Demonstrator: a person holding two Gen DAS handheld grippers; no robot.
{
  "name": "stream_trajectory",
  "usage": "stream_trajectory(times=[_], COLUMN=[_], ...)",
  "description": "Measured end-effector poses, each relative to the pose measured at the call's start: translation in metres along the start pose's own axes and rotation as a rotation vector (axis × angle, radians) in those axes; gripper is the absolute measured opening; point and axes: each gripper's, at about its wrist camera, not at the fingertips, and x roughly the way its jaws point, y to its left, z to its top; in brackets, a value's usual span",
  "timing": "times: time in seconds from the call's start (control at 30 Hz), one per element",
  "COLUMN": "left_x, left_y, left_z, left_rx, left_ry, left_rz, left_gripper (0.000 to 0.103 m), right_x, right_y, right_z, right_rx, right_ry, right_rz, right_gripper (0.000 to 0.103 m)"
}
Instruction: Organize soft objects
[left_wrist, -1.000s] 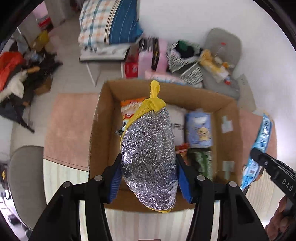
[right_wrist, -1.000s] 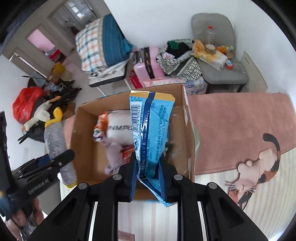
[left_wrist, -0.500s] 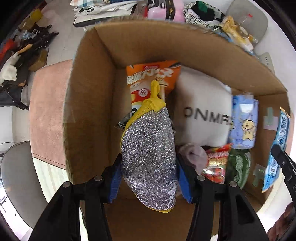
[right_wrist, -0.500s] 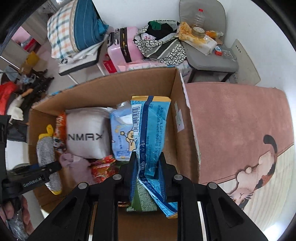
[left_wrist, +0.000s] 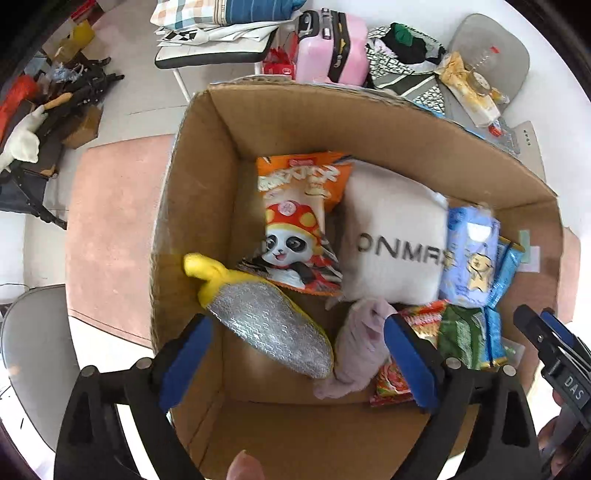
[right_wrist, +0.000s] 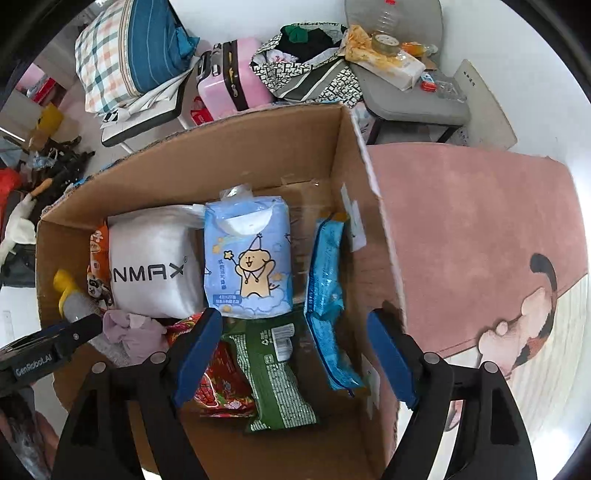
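Close up, left gripper (left_wrist: 295, 354) spread wide over the near end of a brown cardboard box (left_wrist: 192, 206), holding nothing. Right gripper (right_wrist: 295, 354) wide open too, holding nothing, over the box's right near corner.

Inside the box, nearest on the left: a silver scrubbing mitt (left_wrist: 269, 325) with a yellow cuff, lying tilted against the left wall. Just beside it, a crumpled pale pink cloth (left_wrist: 362, 347). Next along, a red snack bag (right_wrist: 221, 384) and a green snack bag (right_wrist: 273, 376), touching. By the right wall, a shiny blue packet (right_wrist: 325, 280) standing on its edge, leaning on the cardboard.

Farther in: an orange bag with a panda (left_wrist: 295, 229), a white soft pack with black letters (left_wrist: 395, 236), and a light blue tissue pack with a little bear (right_wrist: 251, 258), side by side in a row.

Under the box, a pink rug (right_wrist: 472, 229) with a cat picture on it, over a pale floor.

Farther back, past the box: a pink suitcase (left_wrist: 332, 48), a checked pillow (right_wrist: 122, 55) on a low stand, a pile of black-and-white bags (right_wrist: 314, 74), and a grey chair (right_wrist: 406, 96) with a bottle and clutter on it. Far left, a messy heap of dark things (left_wrist: 74, 92) on the floor. White wall behind.
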Motion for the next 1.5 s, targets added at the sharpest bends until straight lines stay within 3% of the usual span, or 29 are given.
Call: stream_trajectory(times=[0.07, 0.2, 0.3, 0.5, 0.8, 0.93, 1.17, 1.5], left_x=[-0.001, -0.007, -0.011, -0.014, -0.041, -0.079, -0.151, -0.237], left_y=[-0.003, 0.000, 0.000, -0.003, -0.006, -0.013, -0.018, -0.021], left_z=[-0.005, -0.017, -0.025, -0.039, -0.057, -0.079, -0.132, -0.208], left_rx=[0.010, 0.018, 0.018, 0.038, 0.056, 0.084, 0.097, 0.117], left_ry=[-0.011, -0.060, -0.078, -0.104, -0.157, -0.243, -0.381, -0.509], left_rz=[0.002, 0.010, 0.014, 0.033, 0.049, 0.083, 0.056, 0.019], left_gripper=[0.103, 0.103, 0.103, 0.103, 0.103, 0.103, 0.103, 0.103], right_x=[-0.003, -0.009, -0.012, -0.012, -0.030, -0.063, -0.137, -0.243], right_y=[-0.001, 0.001, 0.010, 0.022, 0.024, 0.020, 0.012, 0.001], right_z=[-0.003, -0.011, -0.022, -0.040, -0.047, -0.060, -0.101, -0.173], right_rx=[-0.006, -0.023, -0.069, -0.117, -0.122, -0.115, -0.127, -0.152], right_ry=[-0.005, -0.017, -0.025, -0.029, -0.052, -0.103, -0.223, -0.369], right_rz=[0.003, 0.007, -0.007, -0.047, -0.041, -0.017, 0.014, 0.034], right_gripper=[0.083, 0.091, 0.103, 0.103, 0.103, 0.103, 0.103, 0.103])
